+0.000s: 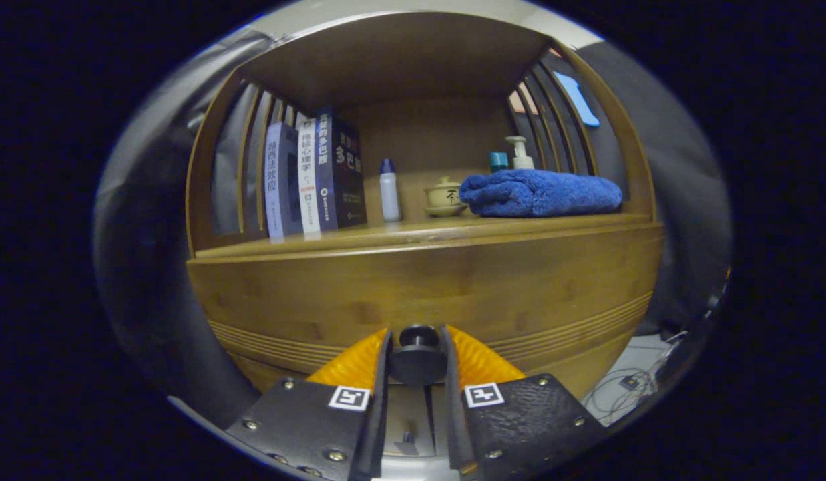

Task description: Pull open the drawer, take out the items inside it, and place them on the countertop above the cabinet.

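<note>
Wooden cabinet [426,280] ahead; below its counter [413,234], tool [418,357] clamped narrow on black drawer knob [418,354].

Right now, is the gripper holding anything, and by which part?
Yes: the gripper has both fingers closed on the drawer's black knob, gripping it from either side.

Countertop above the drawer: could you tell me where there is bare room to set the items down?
The gripper is shut on the drawer knob. On the countertop, bare wood lies along the front edge, before the white bottle and lidded cup. The books crowd one end, the blue towel the other.
</note>
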`<move>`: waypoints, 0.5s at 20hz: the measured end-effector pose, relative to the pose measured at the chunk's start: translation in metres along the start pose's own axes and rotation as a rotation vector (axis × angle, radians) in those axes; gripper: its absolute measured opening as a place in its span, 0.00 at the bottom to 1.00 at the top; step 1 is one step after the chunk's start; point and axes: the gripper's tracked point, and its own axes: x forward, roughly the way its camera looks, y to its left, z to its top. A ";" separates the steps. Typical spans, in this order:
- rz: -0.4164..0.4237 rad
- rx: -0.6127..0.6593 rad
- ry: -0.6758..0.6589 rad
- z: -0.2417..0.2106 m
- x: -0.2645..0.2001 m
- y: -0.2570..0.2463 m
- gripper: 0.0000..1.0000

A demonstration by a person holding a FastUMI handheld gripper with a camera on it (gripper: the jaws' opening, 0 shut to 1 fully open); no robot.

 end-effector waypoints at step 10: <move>-0.068 0.023 0.057 -0.009 -0.069 -0.001 0.22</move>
